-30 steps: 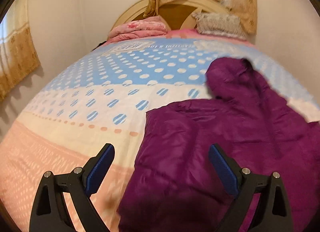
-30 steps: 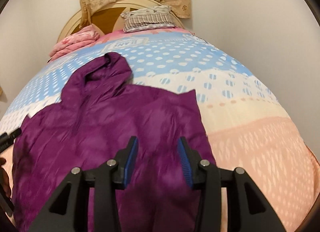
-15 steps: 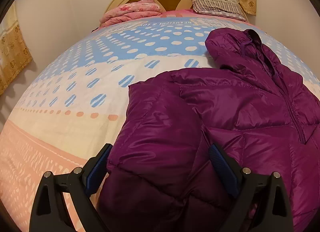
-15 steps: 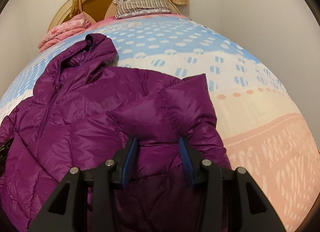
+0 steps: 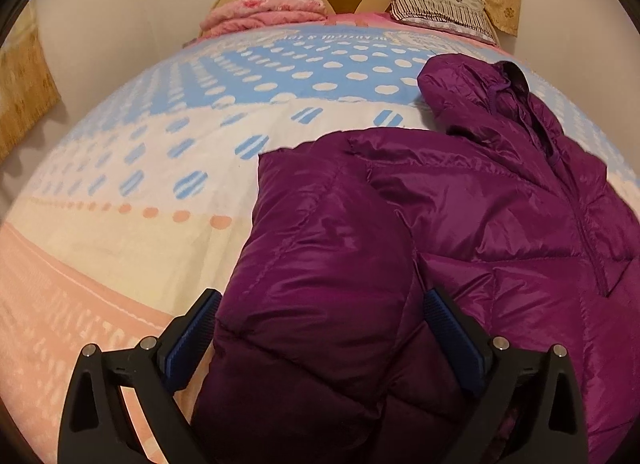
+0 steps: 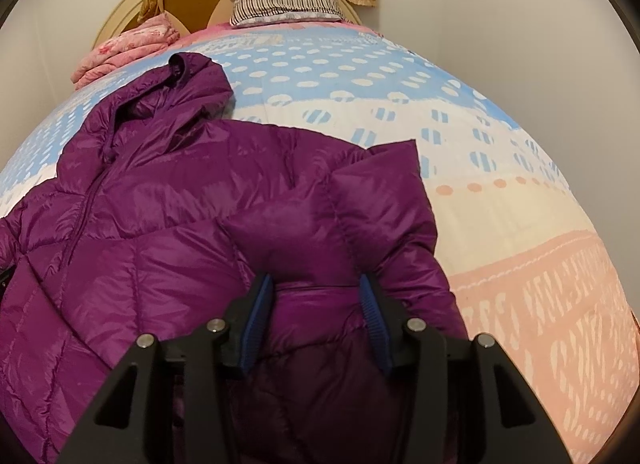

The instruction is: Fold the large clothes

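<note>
A purple puffer jacket (image 6: 168, 232) lies zip-up on the bed (image 5: 120, 200), hood (image 6: 188, 80) toward the far headboard, both sleeves already laid inward along its sides.

The left gripper (image 5: 320, 328) hovers low over the left sleeve (image 5: 320, 264), jaws spread wide with the sleeve's bulk between them; whether the pads touch the fabric I cannot tell. The right gripper (image 6: 316, 316) has its jaws part-spread around a raised ridge of the right sleeve (image 6: 360, 216), not clearly pinching it.

The jacket looks light, soft and springy, with a shiny shell that is likely slippery. Puffed panels will probably squash under the jaws and spring back, so a fold may not stay flat. Best hold, in my judgement, is a stitched seam, the cuff or the hem, where the layers are thin and less likely to slide out.
</note>
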Motion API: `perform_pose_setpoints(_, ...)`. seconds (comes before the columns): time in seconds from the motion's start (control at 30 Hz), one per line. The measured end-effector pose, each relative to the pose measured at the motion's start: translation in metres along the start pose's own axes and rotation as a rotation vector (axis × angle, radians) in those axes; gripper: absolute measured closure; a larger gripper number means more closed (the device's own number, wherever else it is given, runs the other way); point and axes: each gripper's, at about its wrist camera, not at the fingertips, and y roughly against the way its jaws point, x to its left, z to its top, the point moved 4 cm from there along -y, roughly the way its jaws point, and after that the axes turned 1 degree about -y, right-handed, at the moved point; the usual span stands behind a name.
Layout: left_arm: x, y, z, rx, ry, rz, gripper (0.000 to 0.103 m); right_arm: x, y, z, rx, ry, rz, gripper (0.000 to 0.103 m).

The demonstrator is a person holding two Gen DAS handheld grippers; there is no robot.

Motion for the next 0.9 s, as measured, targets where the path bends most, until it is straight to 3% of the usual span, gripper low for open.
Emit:
perform_pose_setpoints(0.37, 0.005, 0.000, 0.003, 0.041, 0.017, -0.028, 0.001, 0.002, 0.000, -0.001, 0.002, 0.019, -0.021, 0.053)
perform_pose_setpoints(0.43, 0.009, 0.011, 0.009, 0.055, -0.006, 0.017, 0.001, 0.003, 0.001, 0.001, 0.032, 0.043, -0.007, 0.051)
perform_pose_setpoints(0.5, 0.010, 0.030, 0.019, 0.014, -0.028, 0.035, 0.001, 0.003, 0.003, 0.005, 0.082, 0.062, 0.040, 0.039)
perform_pose_setpoints(0.57, 0.004, 0.045, 0.041, -0.028, -0.071, -0.011, 0.001, 0.002, 0.009, 0.017, 0.107, 0.078, 0.097, 0.032)
perform_pose_setpoints(0.67, -0.004, 0.045, 0.074, -0.051, -0.095, -0.038, 0.001, 0.001, 0.019, 0.048, 0.063, 0.062, 0.127, 0.030)
perform_pose_setpoints(0.9, -0.030, -0.004, 0.157, -0.046, -0.040, -0.073, 0.001, 0.024, -0.013, 0.121, 0.056, 0.001, 0.211, 0.028)
